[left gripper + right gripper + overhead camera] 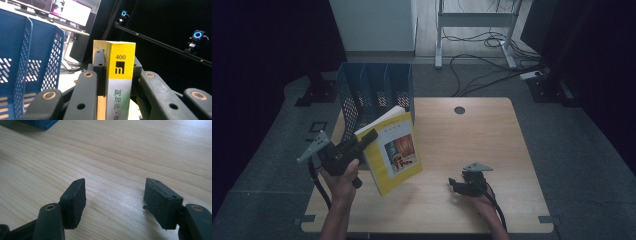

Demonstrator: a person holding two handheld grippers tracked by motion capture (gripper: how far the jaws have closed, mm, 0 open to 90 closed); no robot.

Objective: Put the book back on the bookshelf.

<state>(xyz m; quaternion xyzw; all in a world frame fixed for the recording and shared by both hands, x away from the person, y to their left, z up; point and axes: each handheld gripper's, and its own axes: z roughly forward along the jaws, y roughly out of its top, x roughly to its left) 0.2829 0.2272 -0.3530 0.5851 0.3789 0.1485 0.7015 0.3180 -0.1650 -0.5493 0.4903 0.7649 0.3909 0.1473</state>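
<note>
Left gripper (368, 136), lower left of the high view: clamped on a yellow book (393, 152), jaws pressing both faces near the spine, held in a hand (341, 176) raised off the tabletop (492, 145).

Right gripper (457, 184), lower right of centre in the high view: jaws apart with nothing between them, resting low over bare wood; in the right gripper view its two black pads (75, 200) stand well apart above the grain.

Surface: light wooden tabletop with a round dark cable hole (459, 110) near its far edge.

Book: yellow cover with a small coloured picture, pale page edges. In the left gripper view the spine (120, 75) rises upright between the jaws, yellow above and grey below, marked "400" with a black square logo and printed characters further down. Tilted, lifted clear of the tabletop, just in front of the file rack.

Blue file rack (374, 92), upper left of the tabletop: perforated walls, several upright compartments, just beyond the book.

Room, farthest: grey floor, black cables (482, 65), white metal frame legs (439, 35), dark curtains at both sides.
</note>
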